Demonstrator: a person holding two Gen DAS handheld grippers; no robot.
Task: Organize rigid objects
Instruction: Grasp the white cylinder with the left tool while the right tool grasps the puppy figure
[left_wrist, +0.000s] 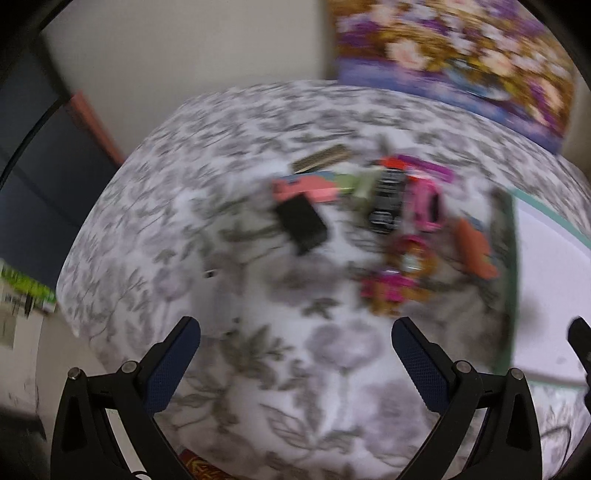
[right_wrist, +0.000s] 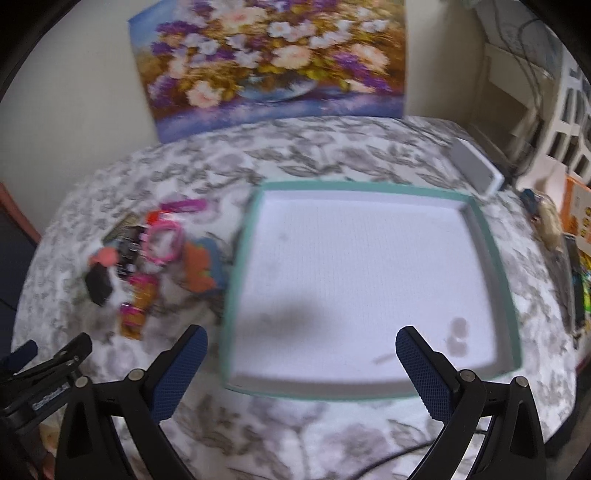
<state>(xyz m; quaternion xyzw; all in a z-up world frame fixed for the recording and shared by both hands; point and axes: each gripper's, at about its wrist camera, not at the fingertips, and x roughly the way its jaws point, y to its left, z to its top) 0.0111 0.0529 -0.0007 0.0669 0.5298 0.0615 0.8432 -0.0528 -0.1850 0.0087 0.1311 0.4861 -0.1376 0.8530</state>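
A blurred pile of small rigid items lies on the floral cloth: a black block (left_wrist: 301, 223), a salmon-pink piece (left_wrist: 306, 188), a dark ribbed item (left_wrist: 386, 203), a pink ring-shaped thing (left_wrist: 424, 203), an orange piece (left_wrist: 474, 247) and a pink-and-orange packet (left_wrist: 391, 288). My left gripper (left_wrist: 295, 347) hangs open above the cloth, short of the pile. In the right wrist view the same pile (right_wrist: 147, 258) lies left of a shallow white box with a teal rim (right_wrist: 491, 251). My right gripper (right_wrist: 301, 354) is open over the box's near edge, holding nothing.
A flower painting (right_wrist: 273, 62) leans on the wall behind the table. A white slab-like device (right_wrist: 476, 170) lies at the far right, with clutter and an orange box (right_wrist: 576, 210) past the table's right edge. The left gripper's fingers (right_wrist: 55, 362) show at the lower left.
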